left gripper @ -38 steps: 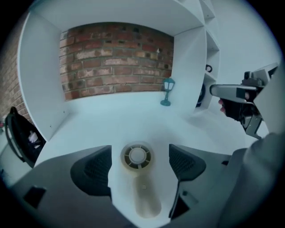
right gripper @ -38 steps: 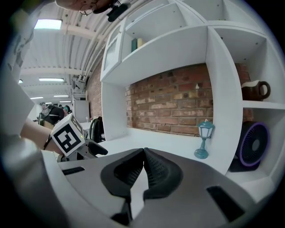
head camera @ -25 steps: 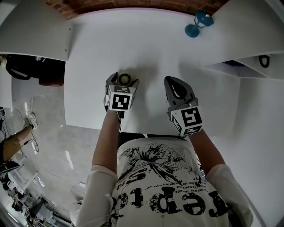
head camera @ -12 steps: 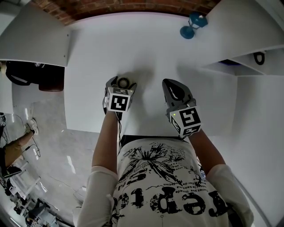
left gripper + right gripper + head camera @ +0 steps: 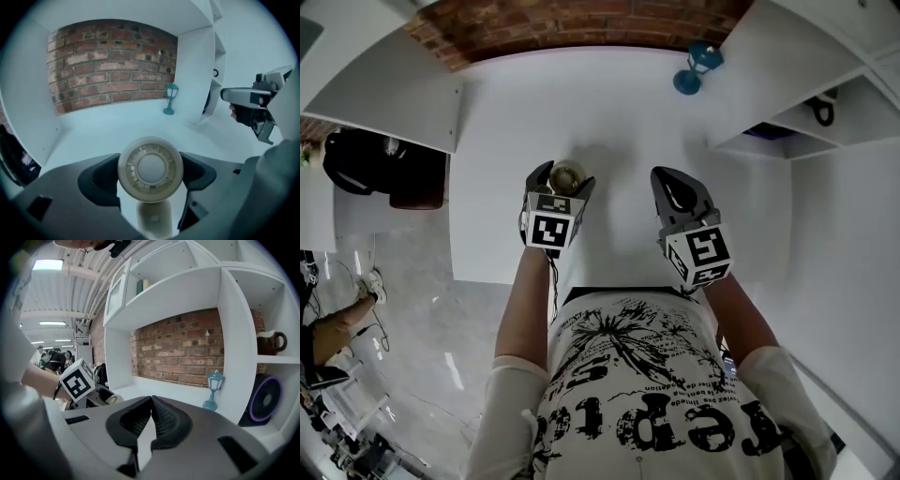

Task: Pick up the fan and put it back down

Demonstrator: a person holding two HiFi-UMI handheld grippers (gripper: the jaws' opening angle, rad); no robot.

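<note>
My left gripper [image 5: 563,176] now slightly lower in frame, fingers pinching cream fan [image 5: 150,168]; right gripper [image 5: 151,399] fingers pressed together, empty.

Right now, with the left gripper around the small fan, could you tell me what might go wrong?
The left gripper pinches the fan only by its round head, so it may slip or swivel. Its handle looks narrow, so the fan might topple when set on the table.

I work at a staged home corner inside a large hall: white counter [image 5: 609,103], far brick wall [image 5: 112,65], white shelves [image 5: 274,359] right, ribbed ceiling [image 5: 61,296] with strip lights [image 5: 49,263] left.
</note>
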